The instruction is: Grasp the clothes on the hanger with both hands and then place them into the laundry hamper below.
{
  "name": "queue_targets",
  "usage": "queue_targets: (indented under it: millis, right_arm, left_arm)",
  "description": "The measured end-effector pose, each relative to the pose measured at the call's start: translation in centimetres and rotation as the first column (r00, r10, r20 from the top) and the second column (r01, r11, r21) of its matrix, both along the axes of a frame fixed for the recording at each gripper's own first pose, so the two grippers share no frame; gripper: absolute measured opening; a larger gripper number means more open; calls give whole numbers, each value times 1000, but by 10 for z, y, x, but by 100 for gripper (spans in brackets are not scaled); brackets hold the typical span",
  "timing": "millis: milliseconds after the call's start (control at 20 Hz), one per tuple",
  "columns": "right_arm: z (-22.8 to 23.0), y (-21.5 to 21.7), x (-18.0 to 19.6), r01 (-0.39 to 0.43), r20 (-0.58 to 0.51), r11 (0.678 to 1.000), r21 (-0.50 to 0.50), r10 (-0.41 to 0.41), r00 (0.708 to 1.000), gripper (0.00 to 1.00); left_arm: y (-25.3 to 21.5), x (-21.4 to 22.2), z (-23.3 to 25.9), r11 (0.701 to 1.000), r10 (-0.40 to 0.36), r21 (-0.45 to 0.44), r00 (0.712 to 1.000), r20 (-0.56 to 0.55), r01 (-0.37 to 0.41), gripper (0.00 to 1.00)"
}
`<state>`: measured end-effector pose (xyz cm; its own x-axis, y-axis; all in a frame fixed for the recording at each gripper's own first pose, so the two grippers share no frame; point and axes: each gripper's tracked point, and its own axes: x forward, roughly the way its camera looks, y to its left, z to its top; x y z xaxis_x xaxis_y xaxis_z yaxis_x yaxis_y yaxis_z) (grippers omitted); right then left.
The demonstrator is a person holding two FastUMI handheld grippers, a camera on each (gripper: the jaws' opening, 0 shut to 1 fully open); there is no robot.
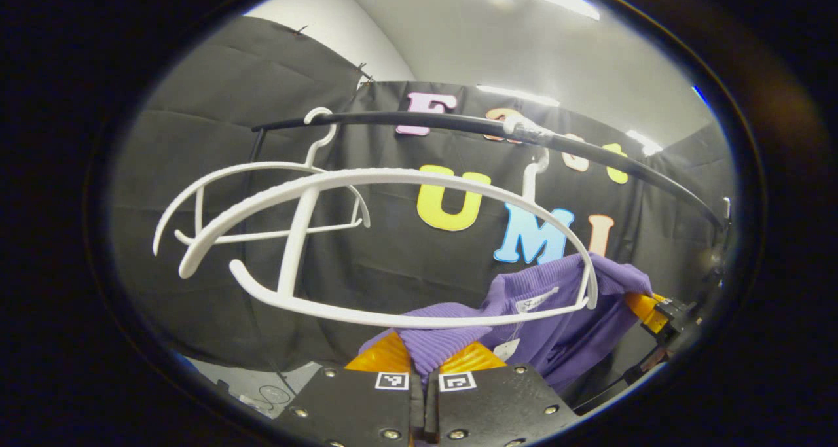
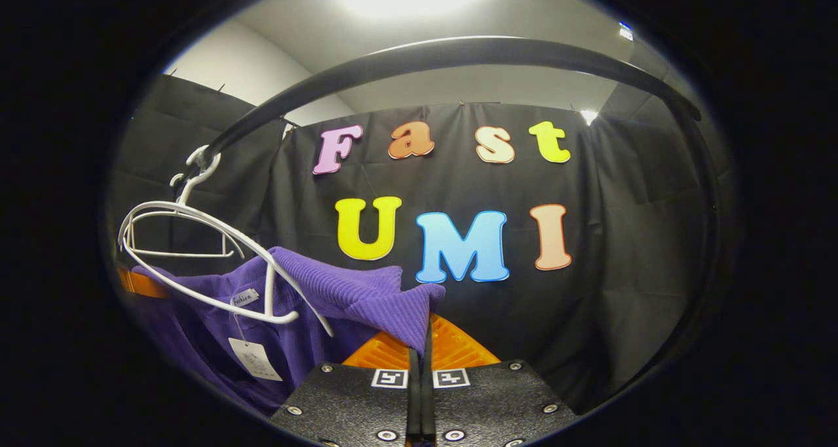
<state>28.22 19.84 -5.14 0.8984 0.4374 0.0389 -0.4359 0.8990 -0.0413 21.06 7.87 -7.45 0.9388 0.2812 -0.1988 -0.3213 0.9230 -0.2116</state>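
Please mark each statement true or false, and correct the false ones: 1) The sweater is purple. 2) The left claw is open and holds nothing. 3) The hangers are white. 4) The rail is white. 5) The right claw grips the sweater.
1) True: the sweater is purple.
2) False: the left claw is shut on a fold of the sweater.
3) True: both the near hanger and the far hanger are white.
4) False: the rail they hang on is black.
5) True: the right claw is closed on a purple fold. A paper tag hangs from the sweater's collar.
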Motion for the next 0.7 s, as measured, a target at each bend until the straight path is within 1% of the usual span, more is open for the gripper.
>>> queue_targets:
  millis: [100, 250, 450, 550, 700]
  right_arm:
    - [-2, -5, -2, 5, 9, 1000, -18, -5, 1000, 0]
    - [-6, -13, 0, 9, 23, 999, -40, -8, 1000, 0]
    - [-26, -28, 12, 46, -35, 998, -32, -47, 998, 0]
    - [-36, -39, 4, 71, -34, 996, -59, -74, 997, 0]
    - [-45, -43, -18, 78, -40, 992, -95, -82, 996, 0]
  left_arm:
    - [-8, 5, -2, 1000, -9, 5, 1000, -11, 9, 2]
    - [-22, 12, -1, 999, -17, 35, 1000, -25, 18, 1]
    - [-35, 15, -12, 997, -58, 43, 997, -52, 60, 2]
    - [-36, 10, -12, 996, -81, 34, 995, -50, 82, 2]
    - [-35, -6, -16, 992, -118, 42, 991, -57, 121, 1]
